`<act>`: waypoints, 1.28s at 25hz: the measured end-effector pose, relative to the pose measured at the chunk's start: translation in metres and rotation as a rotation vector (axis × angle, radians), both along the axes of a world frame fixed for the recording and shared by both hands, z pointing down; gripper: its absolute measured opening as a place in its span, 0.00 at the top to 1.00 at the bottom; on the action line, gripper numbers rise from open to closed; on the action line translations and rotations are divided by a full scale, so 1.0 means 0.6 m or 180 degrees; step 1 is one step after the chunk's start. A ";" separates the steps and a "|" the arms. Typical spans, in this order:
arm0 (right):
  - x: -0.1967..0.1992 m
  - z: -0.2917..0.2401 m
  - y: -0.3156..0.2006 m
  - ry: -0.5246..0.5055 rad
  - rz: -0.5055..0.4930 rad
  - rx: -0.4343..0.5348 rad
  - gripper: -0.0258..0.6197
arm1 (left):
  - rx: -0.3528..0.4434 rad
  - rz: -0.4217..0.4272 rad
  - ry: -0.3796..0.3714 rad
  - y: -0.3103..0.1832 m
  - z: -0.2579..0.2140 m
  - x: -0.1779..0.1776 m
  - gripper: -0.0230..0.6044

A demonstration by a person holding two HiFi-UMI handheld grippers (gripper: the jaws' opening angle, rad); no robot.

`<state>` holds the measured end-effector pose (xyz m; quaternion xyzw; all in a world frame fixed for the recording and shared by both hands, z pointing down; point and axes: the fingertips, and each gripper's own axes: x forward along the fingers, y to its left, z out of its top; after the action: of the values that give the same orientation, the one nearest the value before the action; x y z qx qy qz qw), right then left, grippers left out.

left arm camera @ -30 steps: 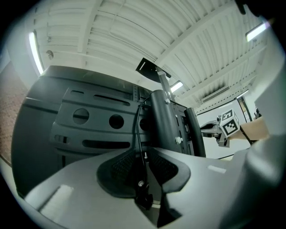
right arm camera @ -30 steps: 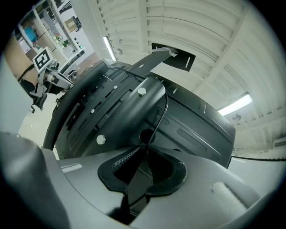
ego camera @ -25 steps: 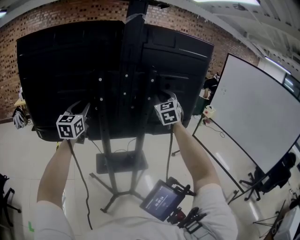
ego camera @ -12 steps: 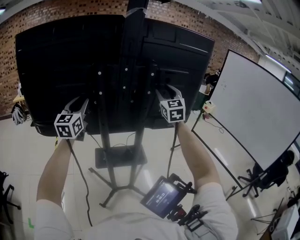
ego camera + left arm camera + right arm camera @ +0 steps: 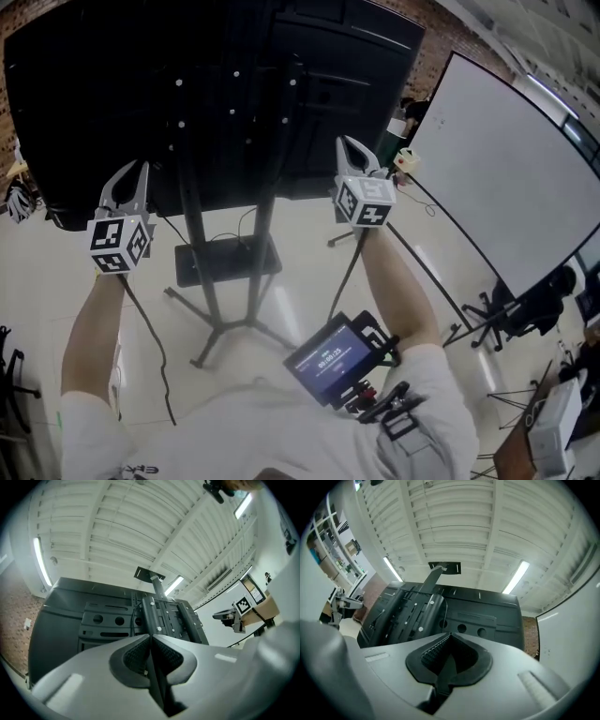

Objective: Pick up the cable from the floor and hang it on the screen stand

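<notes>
The pale glossy floor fills the lower part of my head view, and a white ribbed ceiling with strip lights fills the top of both gripper views. The black back of the screen is the biggest thing ahead and blocks nearly everything beyond it; a strip of brick wall shows at its right edge. To the right a large whiteboard leans on its own frame, near my right arm. The screen stand runs down from the screen between my two arms to splayed legs on the floor, with a black box on its low shelf. A small device with a lit display sits at my chest.

The left hand-held gripper is raised just left of the stand, jaws pressed together on nothing. The right hand-held gripper is raised just right of the stand; its jaws have just been closing and now meet, also with nothing between them.

The cable is off the floor. It shows as a thin dark arc beside the stand's upright on the back of the screen, above and beyond both sets of jaw tips and apart from them.
</notes>
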<state>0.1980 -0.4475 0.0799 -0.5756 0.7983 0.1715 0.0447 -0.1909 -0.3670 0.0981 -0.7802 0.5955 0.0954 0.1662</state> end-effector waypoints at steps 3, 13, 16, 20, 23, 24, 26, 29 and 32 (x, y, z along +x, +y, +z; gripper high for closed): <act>0.012 0.027 0.052 -0.0151 -0.0067 -0.0035 0.94 | -0.0032 0.0088 0.0030 0.036 0.027 0.012 0.94; 0.055 0.204 0.220 -0.0507 -0.0067 -0.0447 0.94 | -0.0376 0.0366 0.0075 0.165 0.183 0.055 0.94; 0.047 0.260 0.277 -0.0649 -0.0035 -0.0592 0.94 | -0.0492 0.0419 0.0073 0.208 0.235 0.063 0.94; 0.020 0.307 0.346 -0.0751 -0.0037 -0.0720 0.94 | -0.0692 0.0457 0.0163 0.250 0.300 0.073 0.95; -0.013 0.331 0.382 -0.0713 -0.0112 -0.0802 0.94 | -0.0818 0.0452 0.0201 0.272 0.340 0.078 0.95; -0.026 0.338 0.389 -0.0687 -0.0148 -0.0829 0.94 | -0.0848 0.0442 0.0194 0.279 0.351 0.079 0.96; -0.050 0.350 0.402 -0.0631 -0.0241 -0.0877 0.94 | -0.0910 0.0409 0.0186 0.293 0.371 0.081 0.96; -0.077 0.361 0.416 -0.0578 -0.0382 -0.0926 0.94 | -0.0998 0.0313 0.0212 0.312 0.394 0.081 0.96; -0.098 0.367 0.439 -0.0510 -0.0536 -0.0948 0.94 | -0.1082 0.0189 0.0227 0.336 0.414 0.084 0.96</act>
<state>0.1394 -0.1840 0.3002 -0.5189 0.8541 0.0006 0.0366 -0.1403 -0.1655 0.3464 -0.8105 0.5852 0.0259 0.0078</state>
